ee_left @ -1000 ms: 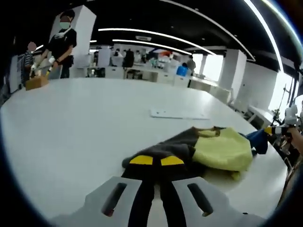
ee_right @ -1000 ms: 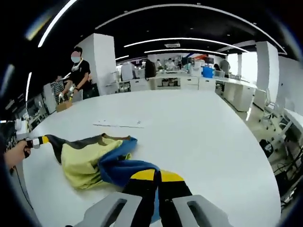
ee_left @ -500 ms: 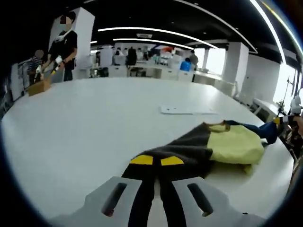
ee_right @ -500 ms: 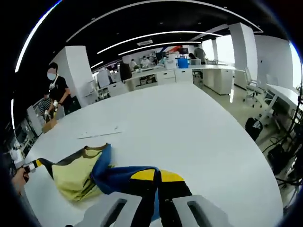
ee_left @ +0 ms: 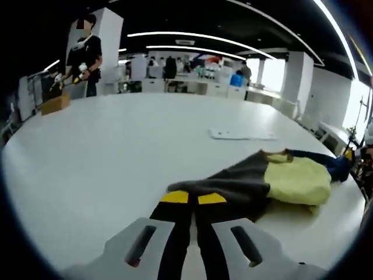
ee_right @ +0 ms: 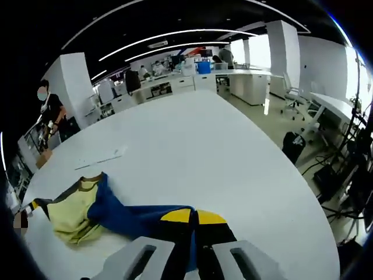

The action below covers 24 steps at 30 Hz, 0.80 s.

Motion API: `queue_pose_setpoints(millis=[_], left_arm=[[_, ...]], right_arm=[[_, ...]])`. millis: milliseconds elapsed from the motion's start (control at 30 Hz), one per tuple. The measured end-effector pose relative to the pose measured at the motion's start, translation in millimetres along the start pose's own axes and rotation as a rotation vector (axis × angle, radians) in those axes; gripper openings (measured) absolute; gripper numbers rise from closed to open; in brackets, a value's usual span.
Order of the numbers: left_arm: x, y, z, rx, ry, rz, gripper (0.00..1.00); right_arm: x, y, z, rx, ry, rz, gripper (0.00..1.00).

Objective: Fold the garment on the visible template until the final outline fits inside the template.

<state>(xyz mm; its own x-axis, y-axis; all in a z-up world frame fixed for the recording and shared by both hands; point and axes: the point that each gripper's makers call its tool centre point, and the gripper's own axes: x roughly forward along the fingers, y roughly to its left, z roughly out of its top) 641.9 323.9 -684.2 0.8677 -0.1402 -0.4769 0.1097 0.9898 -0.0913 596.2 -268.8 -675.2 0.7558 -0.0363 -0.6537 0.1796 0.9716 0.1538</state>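
A garment with dark grey, yellow and blue panels lies stretched across the white table [ee_left: 116, 146]. In the left gripper view its grey part [ee_left: 233, 182] runs into my left gripper [ee_left: 193, 198], which is shut on that grey end; the yellow panel [ee_left: 297, 181] lies beyond, and the blue end [ee_left: 335, 166] reaches the other gripper at the far right. In the right gripper view my right gripper [ee_right: 194, 217] is shut on the blue part [ee_right: 134, 213], with the yellow panel [ee_right: 67, 213] to the left. A flat white sheet [ee_left: 242, 134], perhaps the template, lies farther back [ee_right: 102, 157].
A person [ee_left: 84, 55] in black stands at the table's far left by a brown box [ee_left: 55, 104]. Desks and white pillars fill the room behind. Chairs and cables [ee_right: 326, 169] sit on the floor past the table's right edge [ee_right: 291, 192].
Both grippers have moved apart, pulling the garment out longer and flatter. The yellow panel, bunched up before, now lies spread, and the blue sleeve is drawn straight.
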Motion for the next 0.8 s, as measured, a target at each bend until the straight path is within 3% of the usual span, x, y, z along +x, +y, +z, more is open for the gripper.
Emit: queue_pose_setpoints(millis=[267, 633, 800], left_arm=[[0.6, 7.7, -8.9, 0.016, 0.026, 0.02, 0.0], [-0.5, 16.2, -24.6, 0.018, 0.071, 0.049, 0.0], [-2.2, 12.4, -24.4, 0.025, 0.062, 0.046, 0.0]], right_arm=[[7.5, -18.0, -11.3, 0.025, 0.047, -0.035, 0.0], [16.0, -25.3, -33.6, 0.003, 0.11, -0.041, 0.0], [18.6, -23.4, -39.0, -0.1, 0.134, -0.023, 0.0]])
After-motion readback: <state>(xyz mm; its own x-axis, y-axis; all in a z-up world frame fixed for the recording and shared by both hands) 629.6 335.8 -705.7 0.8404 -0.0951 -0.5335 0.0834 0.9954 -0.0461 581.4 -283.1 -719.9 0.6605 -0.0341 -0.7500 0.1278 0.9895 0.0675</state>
